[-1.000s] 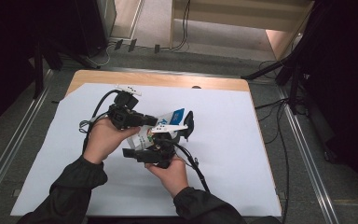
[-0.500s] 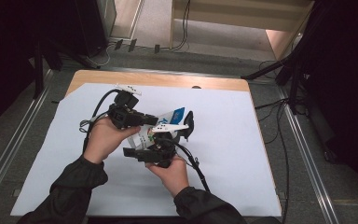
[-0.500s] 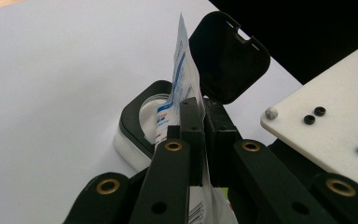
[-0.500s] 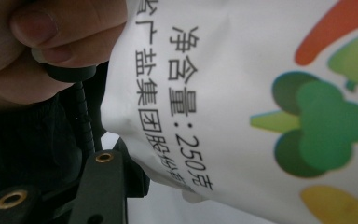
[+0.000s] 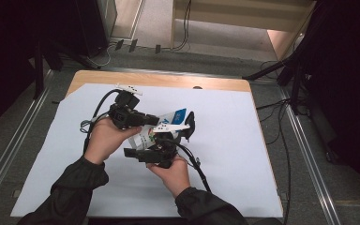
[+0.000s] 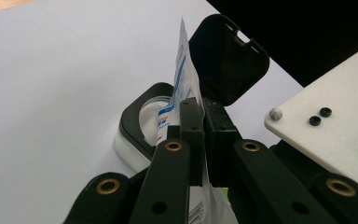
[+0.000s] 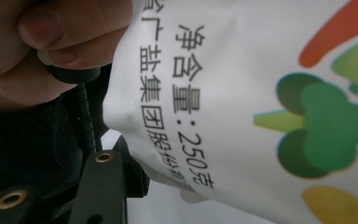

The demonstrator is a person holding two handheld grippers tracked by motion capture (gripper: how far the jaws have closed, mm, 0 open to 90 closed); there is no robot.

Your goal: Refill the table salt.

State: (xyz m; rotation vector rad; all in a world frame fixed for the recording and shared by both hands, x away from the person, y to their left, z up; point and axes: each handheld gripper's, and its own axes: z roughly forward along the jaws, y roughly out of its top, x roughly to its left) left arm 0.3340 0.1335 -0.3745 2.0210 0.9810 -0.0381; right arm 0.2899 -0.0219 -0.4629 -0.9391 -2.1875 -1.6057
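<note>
A white printed pouch (image 5: 155, 133) is held above the bench (image 5: 243, 154) between both tongs, directly over a white container (image 6: 142, 128) whose black flip lid (image 6: 228, 58) stands open, apparently so that its contents can be poured in. The left tongs (image 6: 199, 135) are clamped together on the pouch's thin upper edge to steer it. The right tongs (image 5: 161, 145) are closed partway around the pouch's bulky body, supporting it from below.
</note>
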